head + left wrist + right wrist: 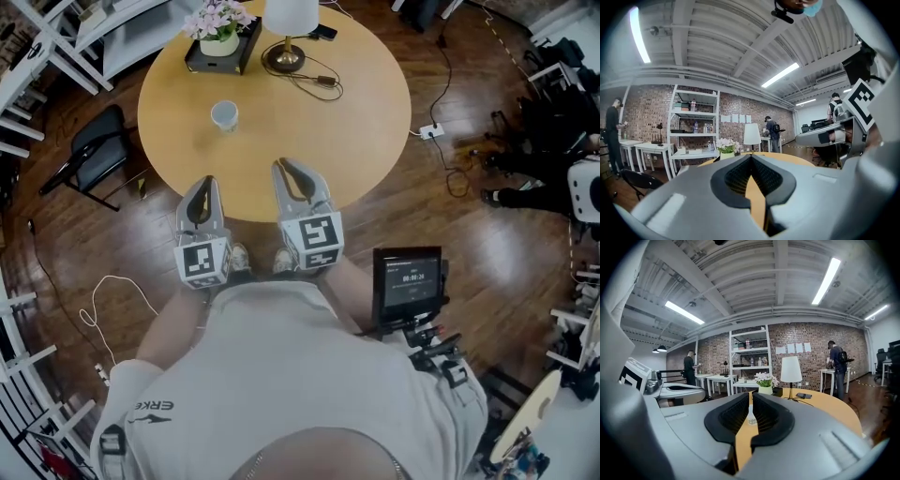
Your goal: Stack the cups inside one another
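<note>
Round light-wood table [356, 103], seen from above. One white paper cup [224, 115] stands upright on the table top, left of centre, well clear of the near edge and of both tools; whether more cups sit nested inside it can't be told. L gripper [207, 182] sits over the near table edge, grey jaws pressed together at the tips, nothing btwn them (L gripper view confirms). R gripper [282, 166] is just beside it over the same edge, reaching a bit further in over the table. Its jaws are drawn in to a thin slit, pinching nothing; in the R gripper view the cup [751, 418] shows far off through that slit. At the far side of the table: black tray w/ pale pink flowers in a pot [221, 36], white-shaded lamp on a brass base [286, 37] w/ cord, and a small black phone [324, 32]. Black chair [94, 150] stands on the wood floor left of the table. Dark screen unit [408, 279] is on the near right side, off the table.
</note>
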Demonstrator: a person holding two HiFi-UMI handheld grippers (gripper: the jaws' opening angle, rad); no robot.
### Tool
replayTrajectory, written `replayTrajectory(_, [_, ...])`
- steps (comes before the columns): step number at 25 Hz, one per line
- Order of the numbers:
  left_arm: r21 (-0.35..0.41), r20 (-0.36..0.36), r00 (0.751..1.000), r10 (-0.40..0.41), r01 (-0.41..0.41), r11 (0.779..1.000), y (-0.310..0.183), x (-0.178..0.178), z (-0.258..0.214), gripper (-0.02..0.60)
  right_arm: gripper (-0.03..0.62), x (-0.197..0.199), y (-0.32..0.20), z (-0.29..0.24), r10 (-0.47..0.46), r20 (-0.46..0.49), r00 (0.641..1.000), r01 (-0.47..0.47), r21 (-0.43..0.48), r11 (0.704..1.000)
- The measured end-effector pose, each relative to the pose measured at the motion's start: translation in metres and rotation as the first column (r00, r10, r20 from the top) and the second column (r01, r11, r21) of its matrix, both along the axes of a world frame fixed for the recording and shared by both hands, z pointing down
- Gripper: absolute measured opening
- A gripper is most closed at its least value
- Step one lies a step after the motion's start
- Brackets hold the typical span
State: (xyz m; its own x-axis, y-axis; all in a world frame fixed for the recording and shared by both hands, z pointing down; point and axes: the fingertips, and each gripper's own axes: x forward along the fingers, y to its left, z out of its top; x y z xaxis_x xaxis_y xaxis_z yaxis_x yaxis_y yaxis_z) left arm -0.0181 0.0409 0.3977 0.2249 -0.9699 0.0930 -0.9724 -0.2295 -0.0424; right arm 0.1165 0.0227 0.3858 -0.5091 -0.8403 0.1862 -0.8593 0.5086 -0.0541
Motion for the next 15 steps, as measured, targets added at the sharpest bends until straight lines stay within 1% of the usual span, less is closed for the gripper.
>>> replayTrajectory(3, [0.01,-0.008,0.999,0.033,-0.033,0.999,0.007,0.004,-0.004,0.002,0.031,0.008,0.011,-0.006,0.036,-0.011,0.999,-0.036,0.013,0.999])
replayTrajectory(8, [0.058,-0.021,0.995,0.094,-0.092,0.994,0.011,0.006,-0.021,0.002,0.014,0.016,0.028,-0.015,0.095,-0.01,0.995,-0.095,0.018,0.995])
replayTrajectory(11, [0.091,-0.04,0.993,0.107,-0.103,0.991,0.015,-0.002,-0.029,0.002,0.014,0.01,0.038,-0.013,0.103,-0.012,0.995,-0.103,0.006,0.995])
replayTrajectory(15, [0.082,-0.058,0.991,0.122,-0.117,0.99,0.025,-0.01,-0.025,0.002,0.014,0.002,0.054,-0.014,0.107,-0.002,0.994,-0.107,-0.012,0.994])
